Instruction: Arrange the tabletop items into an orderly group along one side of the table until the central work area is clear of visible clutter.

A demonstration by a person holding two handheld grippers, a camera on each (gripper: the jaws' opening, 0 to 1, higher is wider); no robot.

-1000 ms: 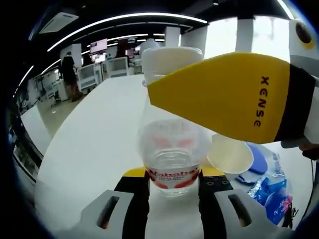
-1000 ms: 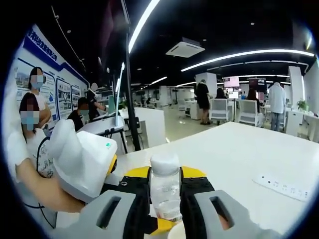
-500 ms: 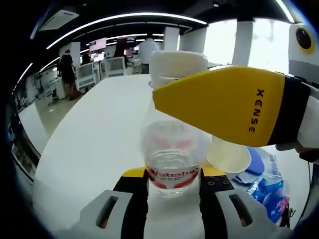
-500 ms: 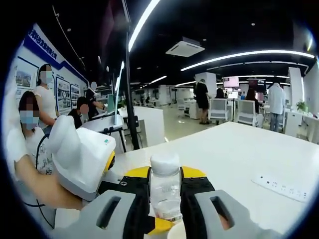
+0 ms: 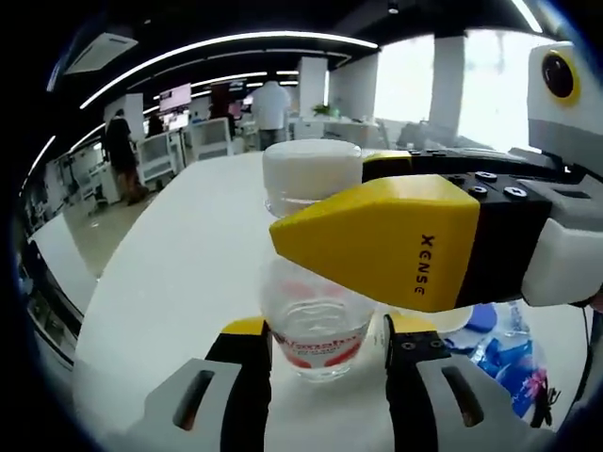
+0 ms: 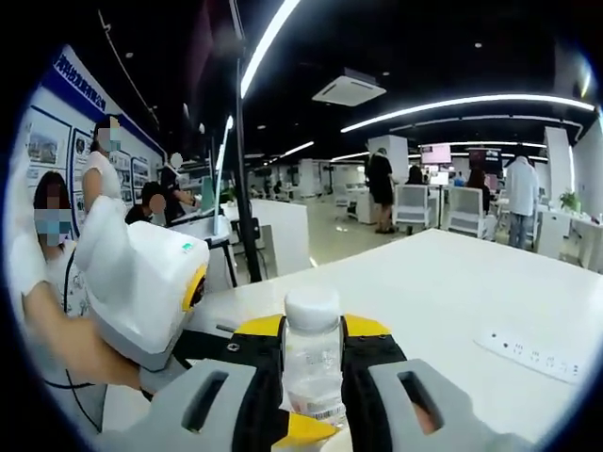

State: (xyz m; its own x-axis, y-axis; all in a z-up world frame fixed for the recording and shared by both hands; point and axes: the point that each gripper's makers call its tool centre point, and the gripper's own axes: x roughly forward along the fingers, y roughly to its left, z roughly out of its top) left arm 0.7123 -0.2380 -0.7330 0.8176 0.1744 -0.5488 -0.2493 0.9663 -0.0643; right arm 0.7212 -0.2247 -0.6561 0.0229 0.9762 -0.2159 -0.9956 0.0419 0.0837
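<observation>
Lowered yellow hand-held gripper (image 5: 283, 221), clear bottle (image 5: 314, 311)

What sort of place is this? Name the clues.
Probably an open-plan office or showroom: long ceiling light strips, desks with chairs behind, poster boards on a wall, and a large white table.

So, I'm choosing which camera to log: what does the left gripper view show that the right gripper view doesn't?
Left gripper view: blue packets on the table, and the right gripper closed across the neck of the bottle. Right gripper view: a power strip, and a hand holding the left gripper. Shared: the bottle held between that view's own jaws, and the white table.
</observation>
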